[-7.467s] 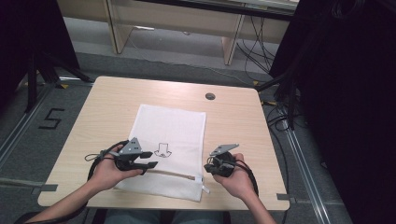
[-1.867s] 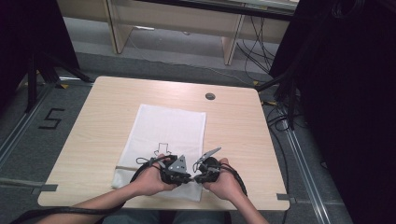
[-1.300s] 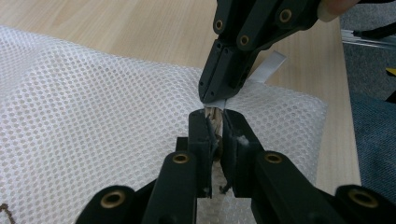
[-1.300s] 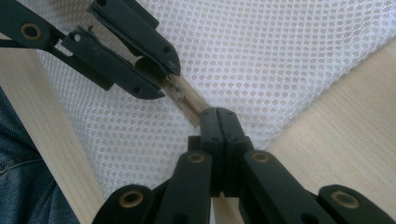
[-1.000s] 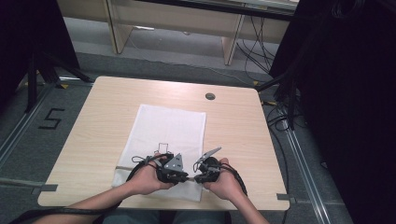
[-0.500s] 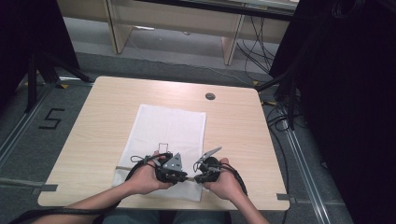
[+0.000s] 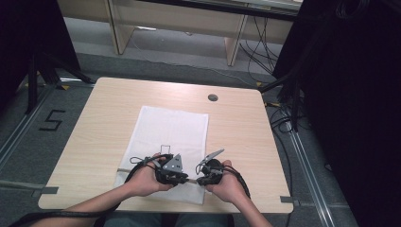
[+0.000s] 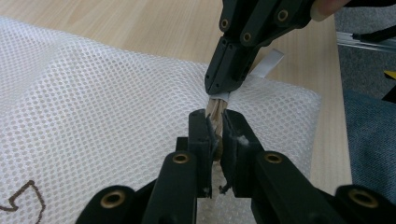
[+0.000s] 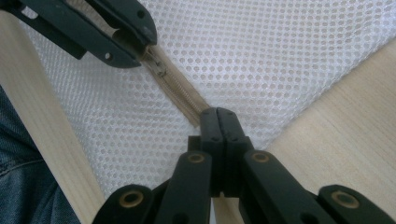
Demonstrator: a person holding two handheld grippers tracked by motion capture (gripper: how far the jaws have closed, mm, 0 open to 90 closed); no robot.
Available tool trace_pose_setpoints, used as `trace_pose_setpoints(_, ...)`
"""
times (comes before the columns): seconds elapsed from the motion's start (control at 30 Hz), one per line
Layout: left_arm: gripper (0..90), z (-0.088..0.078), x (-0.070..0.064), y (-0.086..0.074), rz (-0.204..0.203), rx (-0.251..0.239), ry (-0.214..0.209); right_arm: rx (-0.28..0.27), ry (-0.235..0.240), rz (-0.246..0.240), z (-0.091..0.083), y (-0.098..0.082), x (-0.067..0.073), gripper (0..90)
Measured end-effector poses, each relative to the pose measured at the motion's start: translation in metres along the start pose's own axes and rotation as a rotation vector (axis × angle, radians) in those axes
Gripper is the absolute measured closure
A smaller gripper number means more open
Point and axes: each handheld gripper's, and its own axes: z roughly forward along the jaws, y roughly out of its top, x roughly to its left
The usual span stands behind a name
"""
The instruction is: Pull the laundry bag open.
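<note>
Mesh laundry bag (image 7: 169, 142), white and flat, lies on a pale wooden table (image 7: 99, 118), its near end close to the table edge where the person sits. A beige zipper (image 9: 175, 91) runs across that near end, and both hand-held grippers meet on it. In the left gripper view, the left gripper (image 8: 215, 122) has its two black jaws drawn narrow around the zipper tape, the beige strip bunched between the pads. In the right gripper view, the right gripper (image 9: 218, 112) has its jaws pressed fully together, with the zipper running into their tips; what exactly they pinch there is too small to tell. Between the two tools a short stretch of zipper is exposed. A small white tag (image 8: 267, 63) sticks out from the bag's edge beside the right gripper's jaws.

From the high view, the left gripper (image 7: 182, 178) and right gripper (image 7: 196, 180) sit just beside each other over the bag's near hem, each in one of the person's hands (image 7: 144, 182), forearms entering from the bottom. A dark line drawing (image 7: 164, 147) marks the mesh just beyond the grippers. Farther up the table, well apart from the bag, a round grommet (image 7: 213, 97) sits in the wood. On the grey floor to the left is a painted number 5 (image 7: 52, 120); cables (image 7: 283, 118) trail down the right side, and pale wooden furniture (image 7: 179, 23) stands beyond.
</note>
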Motion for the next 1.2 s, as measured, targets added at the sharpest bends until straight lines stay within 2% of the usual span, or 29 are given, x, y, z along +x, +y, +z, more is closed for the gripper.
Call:
trace_pose_setpoints(0.13, 82.2, -0.001, -0.001, 0.000, 0.009, 0.008, 0.003, -0.001, -0.006, -0.002, 0.000, 0.000, 0.001, 90.0)
trace_pose_setpoints(0.33, 82.2, -0.006, 0.000, 0.000, -0.004, 0.003, 0.004, -0.001, -0.005, 0.000, 0.000, 0.000, 0.001, 90.0)
trace_pose_setpoints(0.43, 82.2, -0.007, 0.001, -0.001, 0.018, 0.005, 0.004, 0.001, -0.005, -0.001, 0.000, 0.000, 0.001, 90.0)
trace_pose_setpoints(0.47, 82.2, -0.007, 0.000, -0.001, -0.009, -0.002, 0.006, 0.000, -0.004, -0.010, 0.000, 0.000, 0.000, 90.0)
trace_pose_setpoints(0.5, 82.2, -0.007, 0.000, -0.002, -0.009, -0.003, 0.006, -0.001, -0.009, -0.011, 0.000, 0.000, 0.001, 90.0)
trace_pose_setpoints(0.53, 82.2, -0.008, 0.000, -0.002, -0.005, 0.001, 0.007, 0.004, -0.003, 0.010, 0.000, 0.000, 0.002, 90.0)
trace_pose_setpoints(0.7, 82.2, -0.009, 0.000, -0.002, -0.010, -0.004, 0.011, 0.001, -0.008, -0.001, 0.000, 0.000, 0.001, 90.0)
trace_pose_setpoints(0.73, 82.2, -0.010, 0.000, -0.002, 0.002, 0.007, 0.012, 0.001, -0.006, 0.000, 0.000, 0.000, 0.001, 90.0)
trace_pose_setpoints(0.83, 82.2, -0.012, 0.001, -0.003, -0.002, 0.007, 0.011, 0.003, -0.004, 0.012, 0.000, 0.000, 0.002, 90.0)
trace_pose_setpoints(1.0, 82.2, -0.013, 0.001, -0.004, -0.003, 0.008, 0.012, 0.000, -0.005, 0.000, 0.000, 0.000, 0.001, 90.0)
trace_pose_setpoints(1.03, 82.2, -0.013, 0.000, -0.004, -0.017, -0.003, 0.006, -0.002, -0.005, 0.001, 0.000, 0.000, 0.001, 90.0)
trace_pose_setpoints(1.2, 82.2, -0.015, 0.001, -0.004, -0.011, 0.003, 0.008, -0.001, -0.004, 0.001, 0.000, 0.000, 0.001, 90.0)
